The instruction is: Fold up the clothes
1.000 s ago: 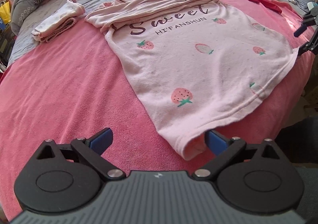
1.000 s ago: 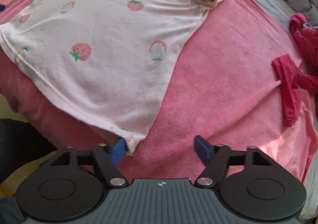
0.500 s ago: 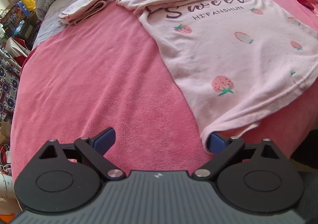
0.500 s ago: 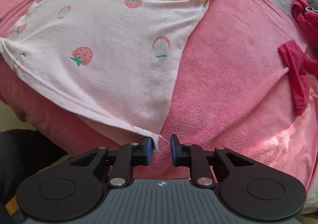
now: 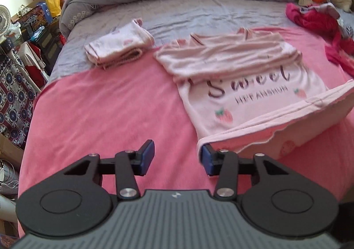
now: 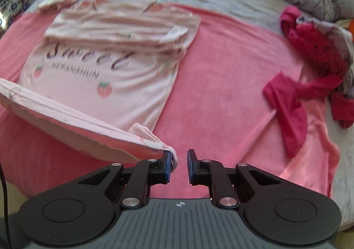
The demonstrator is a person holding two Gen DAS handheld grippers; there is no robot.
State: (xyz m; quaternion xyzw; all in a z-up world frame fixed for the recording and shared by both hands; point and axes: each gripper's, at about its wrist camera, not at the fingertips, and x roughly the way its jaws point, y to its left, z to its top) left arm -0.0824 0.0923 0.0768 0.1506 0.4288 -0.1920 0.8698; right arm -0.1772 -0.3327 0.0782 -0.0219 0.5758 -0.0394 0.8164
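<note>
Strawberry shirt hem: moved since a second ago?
Yes. The shirt hem has lifted off the pink blanket toward the "Sweet" print, its far corner hanging from the right gripper.

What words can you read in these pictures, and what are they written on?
"Sweet": big curly dark letters on the chest of the pink shirt.
"HI'FANSHUN": small capitals just under it on the same shirt; blurred here, so the spelling is my best reading.
The boxes beside the bed have printing, but it is too small and blurred to read.
Nothing else shows any words.
</note>
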